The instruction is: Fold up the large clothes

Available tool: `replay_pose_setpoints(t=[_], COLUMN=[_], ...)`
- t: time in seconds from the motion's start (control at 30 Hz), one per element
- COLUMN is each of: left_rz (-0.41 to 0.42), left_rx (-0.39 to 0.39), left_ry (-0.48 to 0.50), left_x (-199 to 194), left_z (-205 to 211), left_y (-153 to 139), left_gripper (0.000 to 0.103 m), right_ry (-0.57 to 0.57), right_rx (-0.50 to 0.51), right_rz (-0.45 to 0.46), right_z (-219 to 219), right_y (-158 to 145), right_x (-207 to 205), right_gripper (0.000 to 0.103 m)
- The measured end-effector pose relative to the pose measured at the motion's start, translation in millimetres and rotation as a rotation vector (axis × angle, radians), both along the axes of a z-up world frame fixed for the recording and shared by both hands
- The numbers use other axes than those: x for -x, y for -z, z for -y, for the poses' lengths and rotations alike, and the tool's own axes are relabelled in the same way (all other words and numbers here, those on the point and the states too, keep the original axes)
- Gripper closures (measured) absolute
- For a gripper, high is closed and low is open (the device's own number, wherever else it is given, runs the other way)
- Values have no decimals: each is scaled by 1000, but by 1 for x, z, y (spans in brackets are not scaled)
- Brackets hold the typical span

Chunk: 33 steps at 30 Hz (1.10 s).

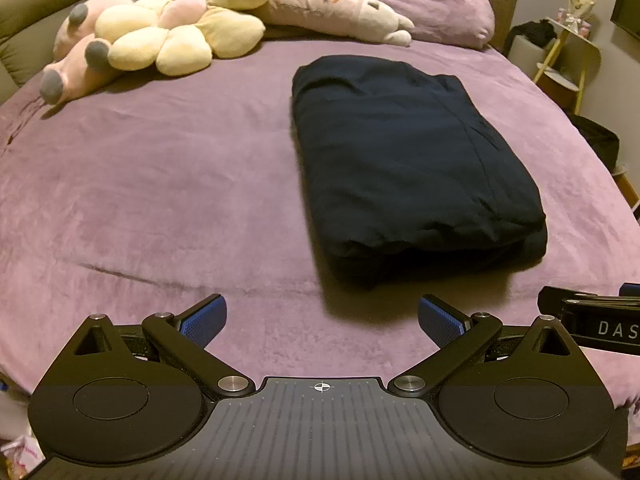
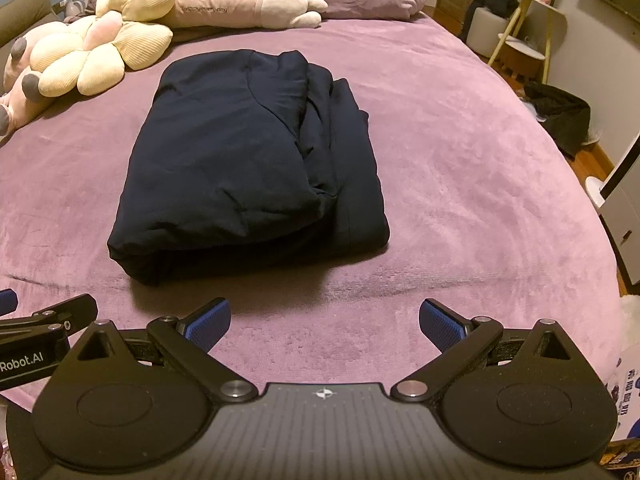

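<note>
A dark navy garment (image 1: 412, 168) lies folded into a thick rectangle on the purple bed cover (image 1: 160, 200). It also shows in the right wrist view (image 2: 248, 168), left of centre. My left gripper (image 1: 322, 322) is open and empty, held near the bed's front edge, short of the garment. My right gripper (image 2: 325, 324) is open and empty, also short of the garment's near edge. Part of the right gripper (image 1: 600, 320) shows at the right edge of the left wrist view. Part of the left gripper (image 2: 36, 332) shows at the left of the right wrist view.
Plush toys lie at the head of the bed: a yellow flower cushion (image 1: 176, 36), a pink plush (image 1: 76, 68) and a long plush pillow (image 2: 248, 0). A purple pillow (image 1: 440, 4) sits behind. A stool and shelf (image 2: 520, 40) and a dark bag (image 2: 560, 116) stand right of the bed.
</note>
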<state>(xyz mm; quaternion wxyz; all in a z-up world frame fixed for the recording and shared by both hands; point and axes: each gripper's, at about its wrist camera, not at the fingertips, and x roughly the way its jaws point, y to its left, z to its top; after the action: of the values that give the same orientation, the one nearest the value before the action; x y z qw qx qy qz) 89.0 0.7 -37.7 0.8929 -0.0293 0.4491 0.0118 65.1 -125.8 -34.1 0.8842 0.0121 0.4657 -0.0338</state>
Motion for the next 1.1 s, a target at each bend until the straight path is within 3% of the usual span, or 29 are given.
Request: replay_pose_setpoints(t=[1.1], left_rz=[-4], left_rx=[-13], left_ry=[9], left_x=[-2], left_z=[0], left_y=[-3], left_gripper=[0], right_ry=[-8], right_rx=[-1], right_rz=[3], right_z=[-2], right_y=[-4], right_x=[-1], right_gripper=[2])
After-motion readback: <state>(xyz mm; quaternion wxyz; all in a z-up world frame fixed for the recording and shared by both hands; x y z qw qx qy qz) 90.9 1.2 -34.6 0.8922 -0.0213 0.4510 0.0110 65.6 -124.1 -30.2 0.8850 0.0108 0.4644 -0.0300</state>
